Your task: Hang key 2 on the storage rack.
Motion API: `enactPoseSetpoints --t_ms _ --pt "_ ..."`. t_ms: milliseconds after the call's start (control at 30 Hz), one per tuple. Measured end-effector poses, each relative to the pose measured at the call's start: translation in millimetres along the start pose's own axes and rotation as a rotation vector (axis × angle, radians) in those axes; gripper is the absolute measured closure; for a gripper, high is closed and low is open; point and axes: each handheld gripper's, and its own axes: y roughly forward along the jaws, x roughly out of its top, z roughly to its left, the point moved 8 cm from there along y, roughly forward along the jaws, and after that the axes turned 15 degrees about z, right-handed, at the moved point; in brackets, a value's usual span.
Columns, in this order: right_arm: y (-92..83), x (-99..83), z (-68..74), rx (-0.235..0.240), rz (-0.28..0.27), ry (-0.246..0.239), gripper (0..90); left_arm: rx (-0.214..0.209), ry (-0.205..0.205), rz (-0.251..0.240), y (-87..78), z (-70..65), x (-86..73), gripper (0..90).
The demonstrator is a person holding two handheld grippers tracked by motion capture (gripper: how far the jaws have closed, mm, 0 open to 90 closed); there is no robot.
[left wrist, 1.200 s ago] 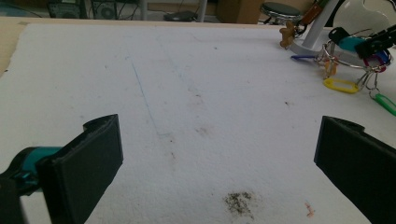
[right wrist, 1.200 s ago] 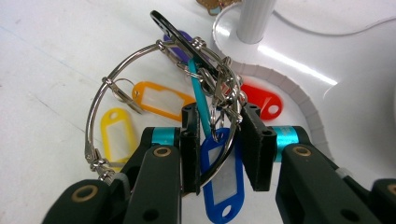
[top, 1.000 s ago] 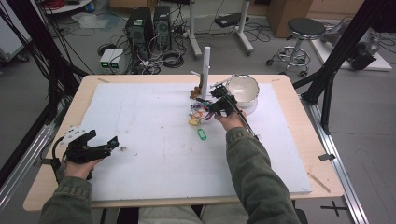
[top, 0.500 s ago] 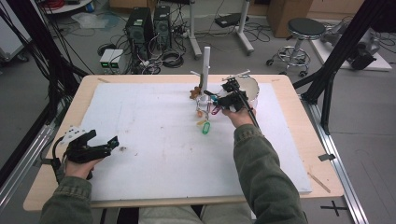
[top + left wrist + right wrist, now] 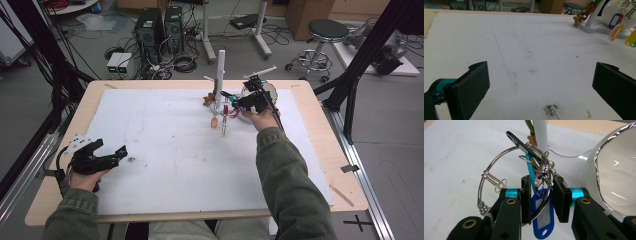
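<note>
This is a lab or robotics workshop rather than a home. Black aluminium frame struts (image 5: 358, 75) rise at both sides of a plain wooden table (image 5: 320, 107) covered by a stained white sheet (image 5: 165, 145). On the grey floor beyond the far edge stand two desktop computer towers (image 5: 160, 27) amid loose tangled cables (image 5: 180, 62) (a power strip among them), with a round stool on castors (image 5: 322, 37) and cardboard boxes (image 5: 310, 10).
</note>
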Motion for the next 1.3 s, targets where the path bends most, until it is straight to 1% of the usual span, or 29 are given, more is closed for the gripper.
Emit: enactPoseSetpoints --t_ms 133,200,333,400,500,600,667,700,967,1000,1100,1267,1300 --pt "-8.1 4.0 4.0 0.018 0.003 -0.001 71.6 -0.003 -0.004 -0.003 -0.2 -0.2 0.3 1.6" --pt "-10.7 5.9 6.6 0.026 0.002 -0.011 71.6 -0.003 -0.004 -0.006 -0.6 -0.1 0.6 1.7" --pt "-15.0 8.1 9.1 0.017 0.008 -0.022 71.5 -0.003 -0.004 -0.003 -0.4 0.4 0.5 1.6" --pt "-17.6 9.6 9.7 0.013 0.006 -0.018 71.5 -0.005 -0.006 -0.004 -0.1 0.0 0.5 1.6" --pt "-21.4 11.9 10.0 0.011 0.006 -0.024 71.5 -0.006 -0.011 -0.008 0.4 0.0 0.9 1.6" --pt "-26.3 14.0 11.0 0.006 0.007 -0.023 71.5 -0.005 -0.008 -0.004 1.3 0.4 0.7 1.7" --pt "-29.6 16.3 11.4 0.0 0.003 -0.026 71.5 -0.005 -0.007 -0.002 1.9 0.4 0.6 1.6" --pt "-31.3 17.8 11.6 -0.006 -0.001 -0.038 71.5 -0.006 -0.008 -0.003 2.1 0.2 0.8 1.7" --pt "-45.2 26.7 15.4 -0.01 -0.026 -0.043 71.7 -0.008 -0.015 -0.008 1.9 0.5 1.3 1.7" --pt "-46.7 27.5 16.0 -0.006 -0.028 -0.051 71.7 -0.008 -0.014 -0.008 1.9 0.5 1.4 1.7" --pt "-52.8 31.0 18.9 -0.012 -0.035 -0.062 71.7 -0.008 -0.014 -0.008 1.8 0.5 1.4 1.7" --pt "-64.8 37.1 21.2 -0.002 -0.059 -0.059 71.7 -0.006 -0.012 -0.009 1.2 1.0 1.4 1.6" --pt "-67.2 37.9 21.6 -0.004 -0.058 -0.058 71.7 -0.006 -0.011 -0.006 1.3 1.1 1.2 1.6"
